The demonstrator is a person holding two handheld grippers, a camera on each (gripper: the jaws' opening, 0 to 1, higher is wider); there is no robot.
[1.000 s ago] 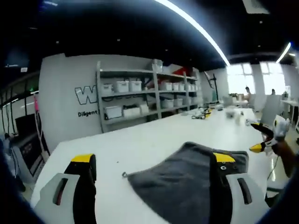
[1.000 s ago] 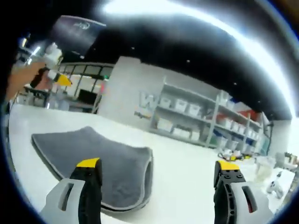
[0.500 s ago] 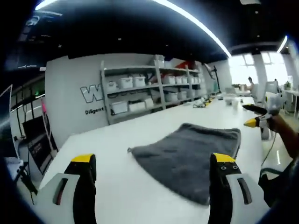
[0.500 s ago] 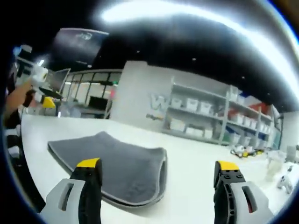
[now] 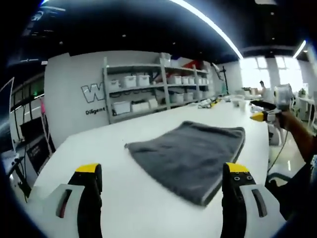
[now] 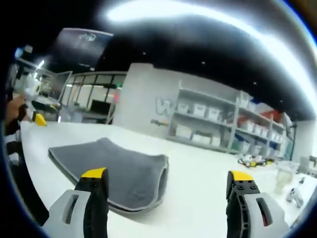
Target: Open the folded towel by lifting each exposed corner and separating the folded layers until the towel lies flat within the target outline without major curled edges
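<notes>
My left gripper is wide open and holds nothing. Its two yellow-tipped jaws stand far apart, close to me, above the white table. The grey towel lies just past them, still folded, flat on the table. It sits a bit nearer my right jaw than my left one, and no jaw touches it.

My right gripper is wide open too, with nothing in it. In the right gripper view the towel lies past my left jaw, and its thick folded edge points toward the gap between my jaws. The far side of the towel is where my other gripper shows, small.

Far behind the towel stands a rack of shelves with white bins, against a grey wall.
</notes>
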